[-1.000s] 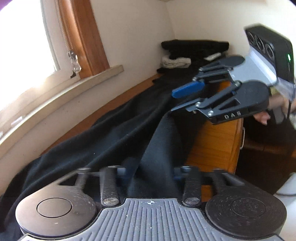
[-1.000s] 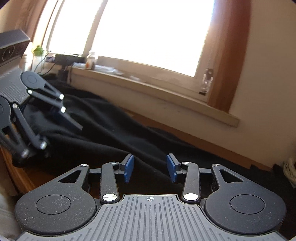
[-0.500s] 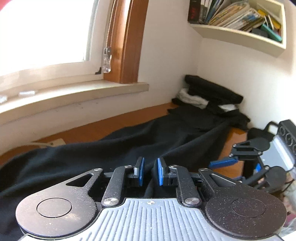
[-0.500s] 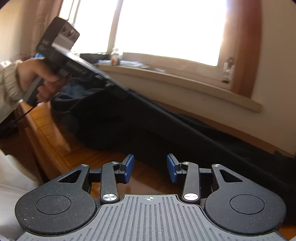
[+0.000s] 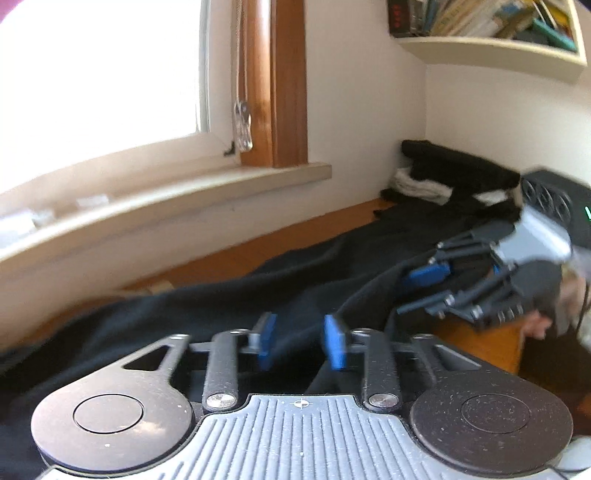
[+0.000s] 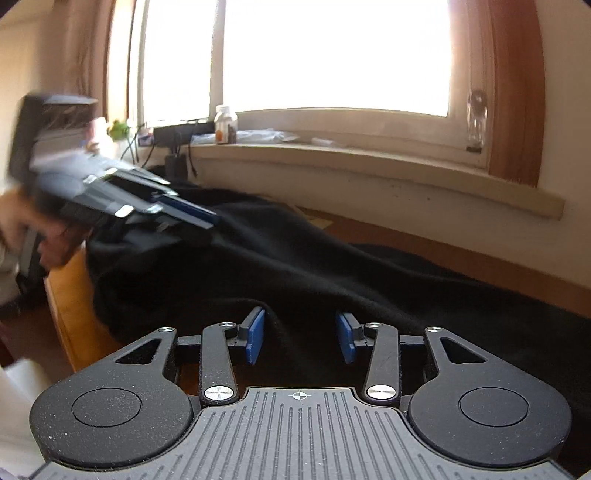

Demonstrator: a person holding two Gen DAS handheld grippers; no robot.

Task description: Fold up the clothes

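Observation:
A large black garment (image 5: 221,306) lies spread along the wooden table (image 5: 258,254), rumpled into long ridges. My left gripper (image 5: 300,341) hovers low over it. Its jaws are opening, and its blue pads (image 5: 266,339) stand apart with only cloth beneath them. In the right wrist view the left gripper (image 6: 199,218) is blurred, its tips at the garment's (image 6: 332,266) raised left edge. My right gripper (image 6: 301,336) is open above a fold of the cloth, and its pads (image 6: 255,336) press on nothing. The right gripper (image 5: 413,291) appears blurred at the right of the left wrist view.
A stack of folded dark and white clothes (image 5: 454,173) sits in the far corner under a bookshelf (image 5: 491,22). A window sill (image 6: 369,158) with a bottle (image 6: 225,123) and cables runs along the wall. The table's front edge (image 6: 70,306) drops off at the left.
The left gripper's pads have spread from nearly shut to well apart. The right gripper has moved from over bare wood to over the black cloth. Both hands have shifted and turned.

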